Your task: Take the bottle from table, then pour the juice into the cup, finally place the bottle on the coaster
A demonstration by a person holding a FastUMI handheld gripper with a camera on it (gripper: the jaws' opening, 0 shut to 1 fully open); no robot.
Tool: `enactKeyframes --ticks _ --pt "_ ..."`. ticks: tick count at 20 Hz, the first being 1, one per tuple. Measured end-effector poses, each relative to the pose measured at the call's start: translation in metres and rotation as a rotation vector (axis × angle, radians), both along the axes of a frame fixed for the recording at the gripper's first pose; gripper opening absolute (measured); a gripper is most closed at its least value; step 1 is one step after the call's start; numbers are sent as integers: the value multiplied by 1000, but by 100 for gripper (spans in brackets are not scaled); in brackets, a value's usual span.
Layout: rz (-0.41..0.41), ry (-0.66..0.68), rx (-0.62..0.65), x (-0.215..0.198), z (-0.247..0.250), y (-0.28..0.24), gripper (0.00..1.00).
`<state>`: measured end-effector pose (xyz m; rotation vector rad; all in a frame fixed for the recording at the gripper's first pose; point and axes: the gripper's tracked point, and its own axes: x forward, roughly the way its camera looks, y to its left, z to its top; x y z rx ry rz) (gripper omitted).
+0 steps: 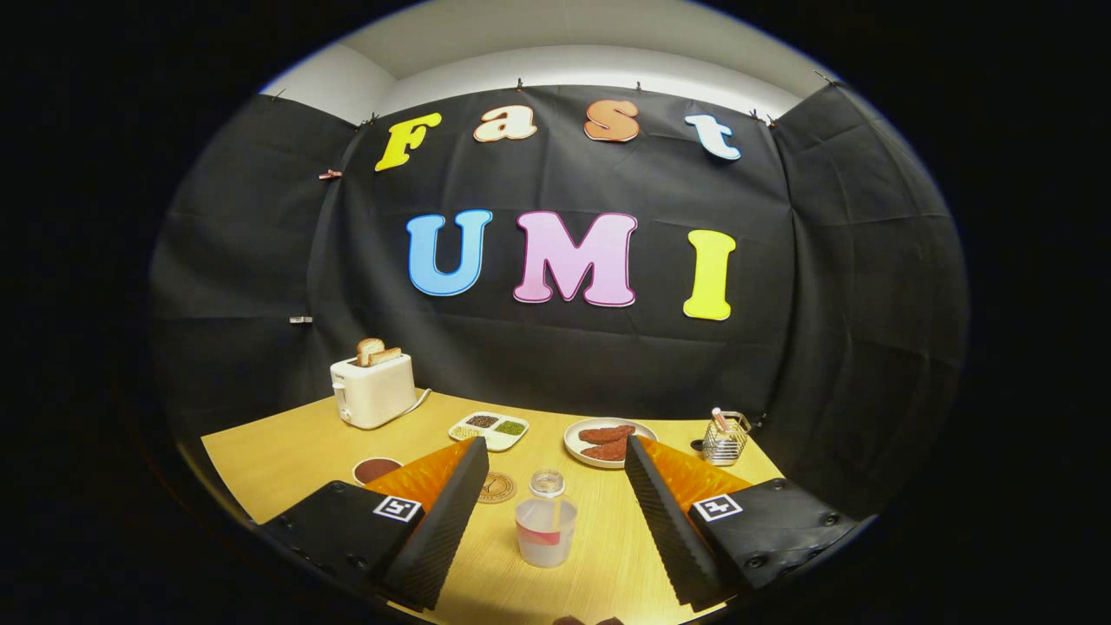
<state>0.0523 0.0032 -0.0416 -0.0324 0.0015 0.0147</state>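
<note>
Gripper view shows my tongs spread wide, gripping nothing, with the bottle upright on the desk between the fingers. I should advance level, centring its body, then squeeze gently.

- The gripper view rides on the claw and looks forward along its two spread fingers.
- It sits low over the near part of the tabletop, facing level toward the booth's back wall.
- The bottle stands close, between the fingers; the toaster and plate lie farther off, near the wall.
- The fisheye bends the side walls inward.
</note>
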Motion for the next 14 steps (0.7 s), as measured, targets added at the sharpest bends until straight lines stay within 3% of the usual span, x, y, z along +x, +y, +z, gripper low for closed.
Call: enactKeyframes --ticks 14 --pt "-60 127 41 54 -92 -5 98"
